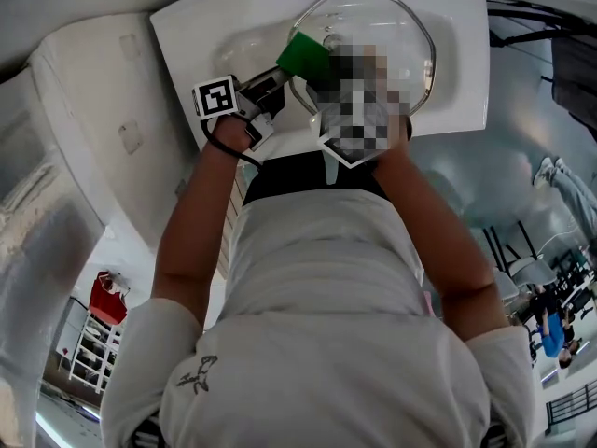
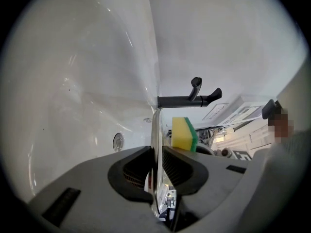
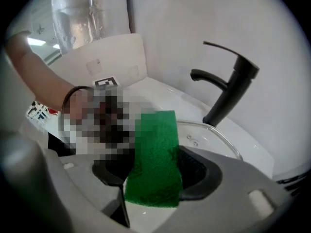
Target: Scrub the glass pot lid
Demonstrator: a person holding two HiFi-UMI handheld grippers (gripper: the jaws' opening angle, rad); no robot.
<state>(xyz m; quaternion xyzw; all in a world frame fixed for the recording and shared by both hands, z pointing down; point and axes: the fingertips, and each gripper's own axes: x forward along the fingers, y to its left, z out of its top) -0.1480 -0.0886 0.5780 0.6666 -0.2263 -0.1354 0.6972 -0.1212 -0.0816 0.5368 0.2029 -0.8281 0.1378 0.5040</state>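
Observation:
The glass pot lid (image 1: 396,35) is held over the white sink (image 1: 187,26). My left gripper (image 1: 268,90) is shut on its left rim. In the left gripper view the lid (image 2: 156,130) runs edge-on between the two pads, which press on it at the left gripper (image 2: 156,166). My right gripper (image 3: 153,176) is shut on a sponge (image 3: 155,159), green side toward its camera. The sponge (image 1: 304,55) lies against the lid's near-left part. From the left gripper view the sponge (image 2: 184,134) shows its yellow body and green edge, right of the lid. A mosaic patch hides most of the right gripper in the head view.
A black faucet (image 3: 227,89) stands behind the sink, also seen in the left gripper view as the faucet (image 2: 192,99). An overflow hole (image 2: 117,141) sits in the basin wall. The person's body fills the lower head view. A white panel (image 1: 93,147) is at the left.

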